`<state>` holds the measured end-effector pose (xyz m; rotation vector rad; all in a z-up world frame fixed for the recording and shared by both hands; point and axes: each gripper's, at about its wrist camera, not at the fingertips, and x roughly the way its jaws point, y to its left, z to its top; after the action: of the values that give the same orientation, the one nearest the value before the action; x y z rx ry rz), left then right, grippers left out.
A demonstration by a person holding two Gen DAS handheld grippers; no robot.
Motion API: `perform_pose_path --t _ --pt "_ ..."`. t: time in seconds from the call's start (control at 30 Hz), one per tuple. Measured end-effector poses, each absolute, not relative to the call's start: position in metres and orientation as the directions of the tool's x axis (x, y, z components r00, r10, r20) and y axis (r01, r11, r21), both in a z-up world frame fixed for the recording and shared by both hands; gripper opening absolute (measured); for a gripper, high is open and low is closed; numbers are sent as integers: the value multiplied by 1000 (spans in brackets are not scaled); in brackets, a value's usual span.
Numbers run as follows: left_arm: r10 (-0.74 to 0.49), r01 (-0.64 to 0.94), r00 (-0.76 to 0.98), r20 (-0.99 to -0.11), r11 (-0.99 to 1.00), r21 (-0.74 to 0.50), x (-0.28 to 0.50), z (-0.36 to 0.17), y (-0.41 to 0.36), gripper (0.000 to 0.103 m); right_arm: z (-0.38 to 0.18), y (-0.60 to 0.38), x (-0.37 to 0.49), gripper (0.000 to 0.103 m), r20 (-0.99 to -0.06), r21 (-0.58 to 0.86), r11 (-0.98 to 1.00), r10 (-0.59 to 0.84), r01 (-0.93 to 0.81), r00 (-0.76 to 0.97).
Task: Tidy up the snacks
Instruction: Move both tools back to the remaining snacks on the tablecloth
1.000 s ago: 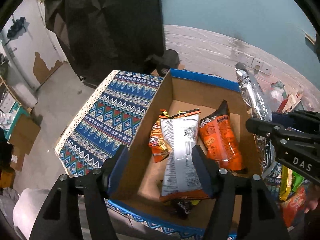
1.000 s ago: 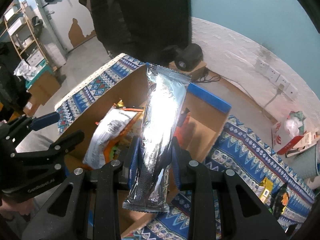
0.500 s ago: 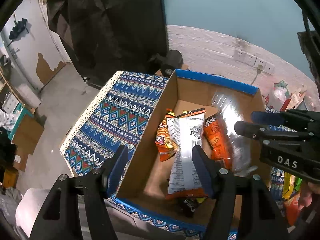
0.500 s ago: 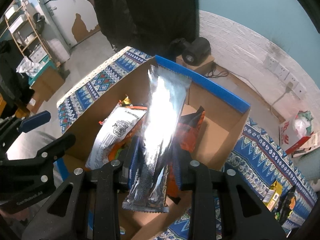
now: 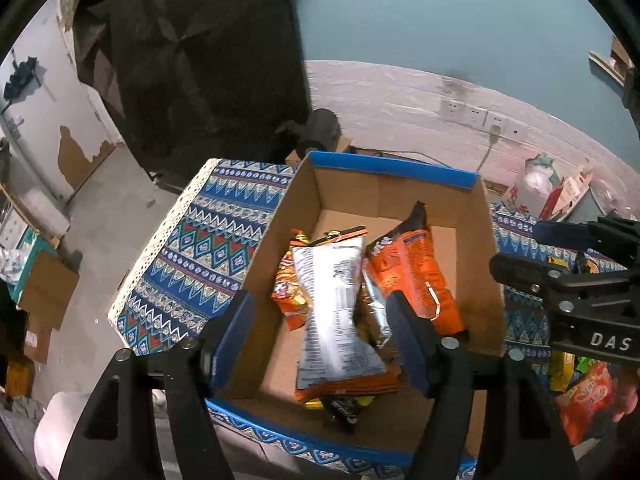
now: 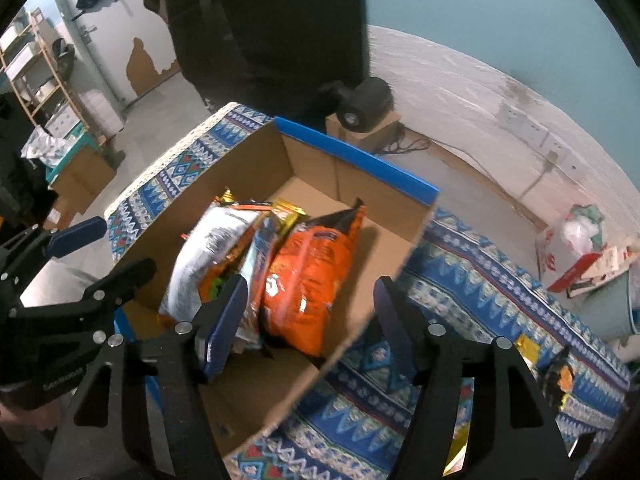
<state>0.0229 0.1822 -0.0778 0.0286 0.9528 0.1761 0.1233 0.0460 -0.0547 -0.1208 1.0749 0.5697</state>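
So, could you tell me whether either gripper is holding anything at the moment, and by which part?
Nothing is held. The right gripper and left gripper both have opening jaws with nothing between them, above the cardboard box.

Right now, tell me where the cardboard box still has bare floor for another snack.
Bare floor lies along the cardboard box's far wall and beside the orange bag, toward the right wall. The middle is crowded: white bag stacked on others.

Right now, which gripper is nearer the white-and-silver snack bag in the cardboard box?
Left. The left gripper hovers open directly over the white-and-silver snack bag; the right gripper, opening and empty, sits over the orange bag beside it.
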Motion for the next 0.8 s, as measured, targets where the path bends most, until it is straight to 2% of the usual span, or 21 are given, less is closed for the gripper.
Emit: perform_pose_path --t 0.23,0.47,0.8 --pt "138 -88 577 -805 990 107 22 -73 157 73 -44 17 110 73 -858 150 872 349 -465 376" --pt "110 -21 581 -806 993 120 20 -73 120 81 -38 -20 97 75 -863 141 895 321 -423 391" --pt "79 88 583 -809 983 160 20 -73 59 83 -40 -87 76 76 -878 114 935 253 -335 407"
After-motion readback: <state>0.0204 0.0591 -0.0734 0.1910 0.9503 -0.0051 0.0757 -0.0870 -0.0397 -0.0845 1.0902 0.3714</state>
